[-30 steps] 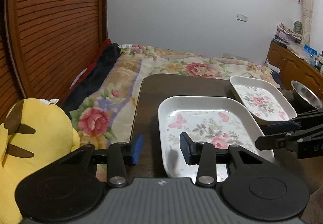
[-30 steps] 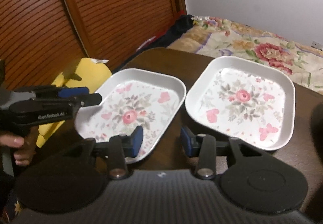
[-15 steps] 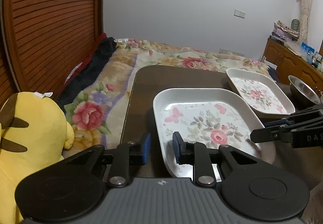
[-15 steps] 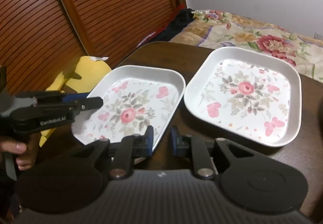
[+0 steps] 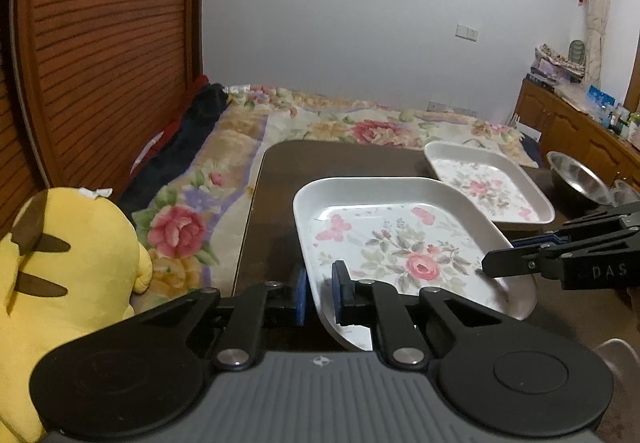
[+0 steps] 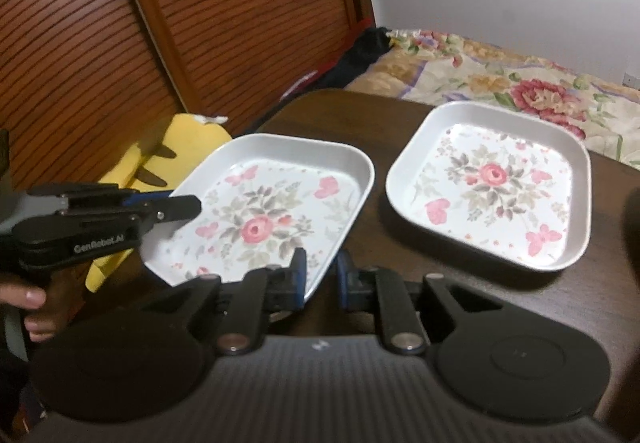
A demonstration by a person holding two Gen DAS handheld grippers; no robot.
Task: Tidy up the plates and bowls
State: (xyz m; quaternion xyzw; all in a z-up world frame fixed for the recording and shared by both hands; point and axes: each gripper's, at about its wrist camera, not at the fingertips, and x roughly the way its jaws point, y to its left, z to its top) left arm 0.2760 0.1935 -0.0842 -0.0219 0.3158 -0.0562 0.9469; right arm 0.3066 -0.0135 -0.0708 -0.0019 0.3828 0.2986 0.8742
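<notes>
Left wrist view: we find the left gripper [image 5: 319,293] clamped on the near rim of the near floral plate [image 5: 400,243], which sits on the dark table [image 5: 280,179]. A second floral plate [image 5: 486,183] and a steel bowl [image 5: 580,177] lie beyond.

Right wrist view: the right gripper [image 6: 320,277] is closing on the same plate's opposite rim, which lies between its pads. We judge a two-handed lift in hand; next calls for a level carry onto the second plate.
</notes>
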